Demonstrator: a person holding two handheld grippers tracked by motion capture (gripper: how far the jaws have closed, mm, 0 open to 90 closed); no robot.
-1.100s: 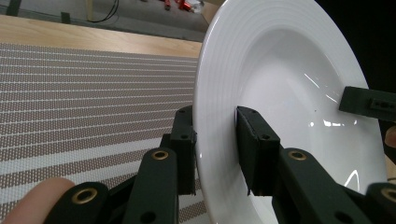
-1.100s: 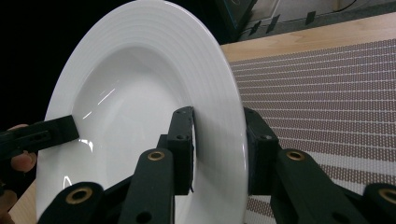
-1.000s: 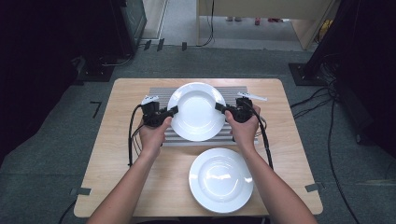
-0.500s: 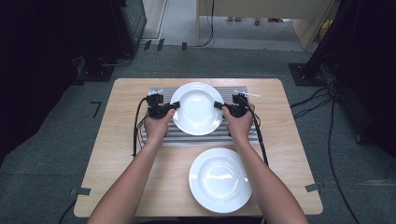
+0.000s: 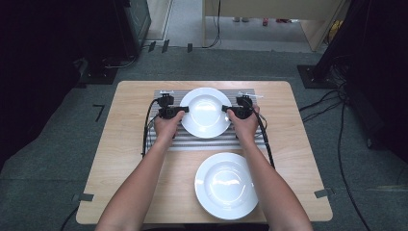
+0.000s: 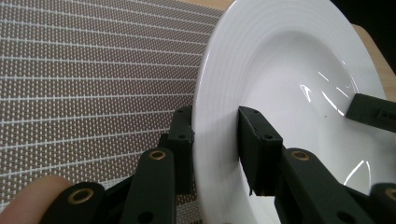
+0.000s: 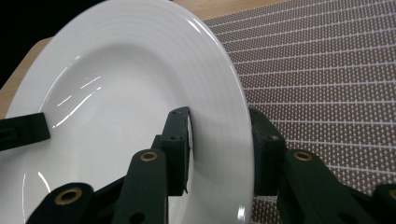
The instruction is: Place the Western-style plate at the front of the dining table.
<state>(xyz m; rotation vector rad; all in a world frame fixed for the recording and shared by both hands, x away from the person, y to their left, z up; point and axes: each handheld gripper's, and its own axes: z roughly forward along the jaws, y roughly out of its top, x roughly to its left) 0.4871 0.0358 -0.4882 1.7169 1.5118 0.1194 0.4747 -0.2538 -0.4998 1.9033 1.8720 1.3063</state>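
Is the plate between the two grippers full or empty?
Empty. The held plate shows a bare, glossy white bowl in both gripper views, with no food or liquid in it.

White plate (image 5: pixel 206 111) (glossy, ribbed rim) over the striped placemat (image 5: pixel 168 142).

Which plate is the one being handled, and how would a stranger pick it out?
Start at the wooden table and find the striped placemat on its far half. The white plate over that mat is the one. Unlike the second white plate, which lies untouched on bare wood nearer the person, its rim is clamped by the left gripper and the right gripper.
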